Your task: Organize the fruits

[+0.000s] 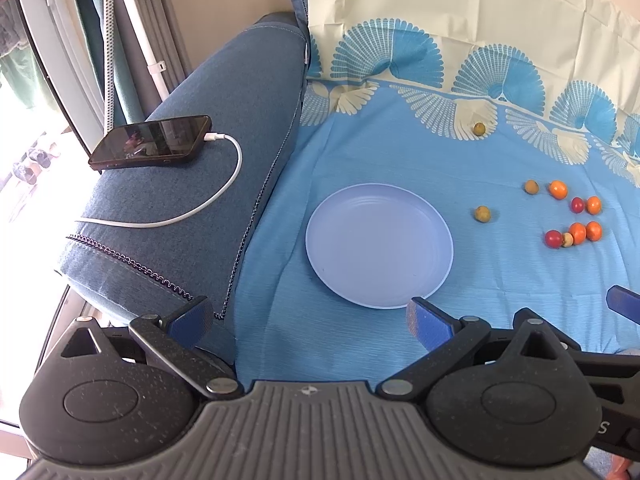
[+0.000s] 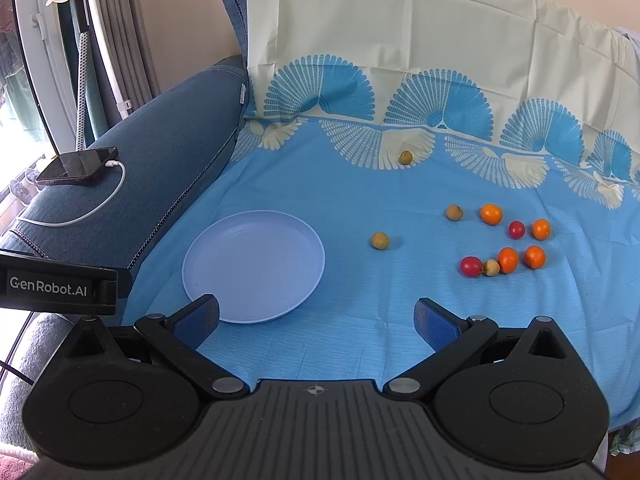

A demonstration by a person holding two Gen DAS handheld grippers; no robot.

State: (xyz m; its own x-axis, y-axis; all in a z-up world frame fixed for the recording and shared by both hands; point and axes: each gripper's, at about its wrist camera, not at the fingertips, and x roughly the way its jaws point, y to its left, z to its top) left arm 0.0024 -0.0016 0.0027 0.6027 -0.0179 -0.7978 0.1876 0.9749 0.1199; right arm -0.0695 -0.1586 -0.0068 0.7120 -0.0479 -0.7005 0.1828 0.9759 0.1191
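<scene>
Both tools, left (image 1: 310,322) and right (image 2: 316,320), spread wide, empty, short of the plate (image 2: 200,280) and scattered fruits (image 2: 508,260)

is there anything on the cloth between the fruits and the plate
Nothing visible. The nearest tan fruit lies right of the plate with only bare blue cloth between them. The fruit cluster sits farther right, and the plate holds nothing. Both the right hand-held gripper and the left hand-held gripper hang open.

Blue sofa armrest (image 1: 224,128), beige wall (image 2: 192,12), bright window (image 1: 24,128) w/ curtains.
</scene>
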